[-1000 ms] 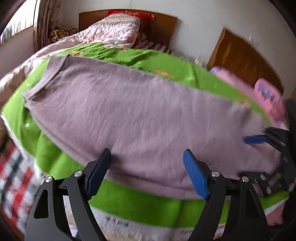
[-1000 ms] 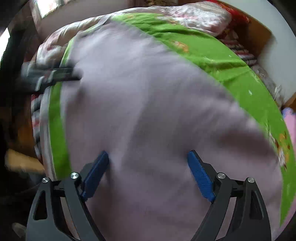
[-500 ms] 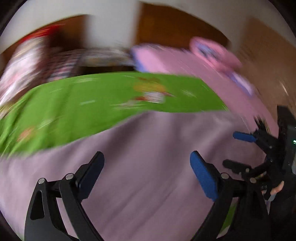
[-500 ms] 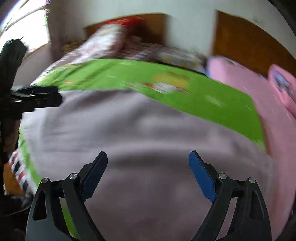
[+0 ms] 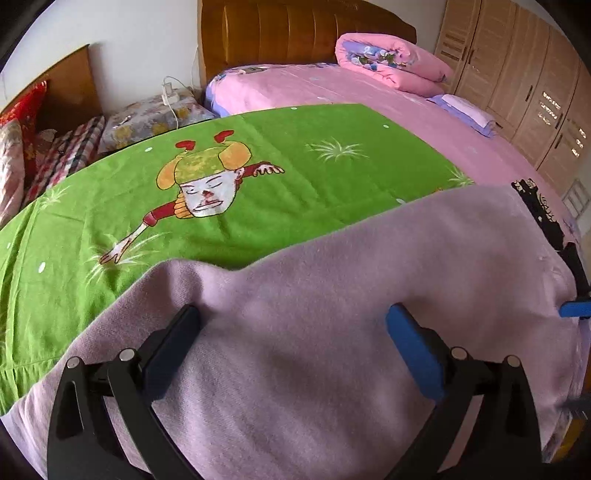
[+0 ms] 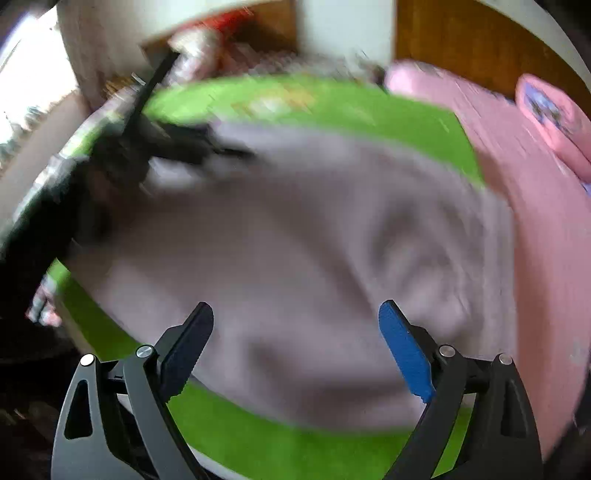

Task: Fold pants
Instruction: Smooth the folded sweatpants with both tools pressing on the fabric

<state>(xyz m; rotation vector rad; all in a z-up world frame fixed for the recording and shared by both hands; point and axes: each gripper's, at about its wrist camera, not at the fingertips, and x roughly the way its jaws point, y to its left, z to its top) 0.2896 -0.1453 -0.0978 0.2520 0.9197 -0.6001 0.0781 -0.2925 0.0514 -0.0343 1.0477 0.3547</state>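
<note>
Pale lilac pants (image 5: 332, 295) lie spread on a green cartoon-print sheet (image 5: 258, 192). My left gripper (image 5: 295, 317) hovers low over their near part. Its jaws are opening wide; cloth lies under and between the fingers, and the pads do not pinch it. A blue pad of the right gripper (image 5: 574, 309) shows at the pants' right edge. The right wrist view is blurred: the pants (image 6: 295, 229) fill the middle, and my right gripper (image 6: 295, 310) stands open above them with nothing pinched. The black left gripper (image 6: 177, 144) sits at the pants' far left corner.
Beyond the green sheet is a pink bed (image 5: 369, 96) with a folded pink quilt (image 5: 391, 62) and a brown headboard (image 5: 295, 33). Wooden wardrobes (image 5: 517, 74) stand at the right. Plaid and floral bedding (image 5: 74, 144) and a charger cable (image 5: 170, 92) lie at the left.
Both grippers swept sideways over the pants and rolled, so the views now face the pink bed. The left jaws have spread wider. The right view stays blurred.
</note>
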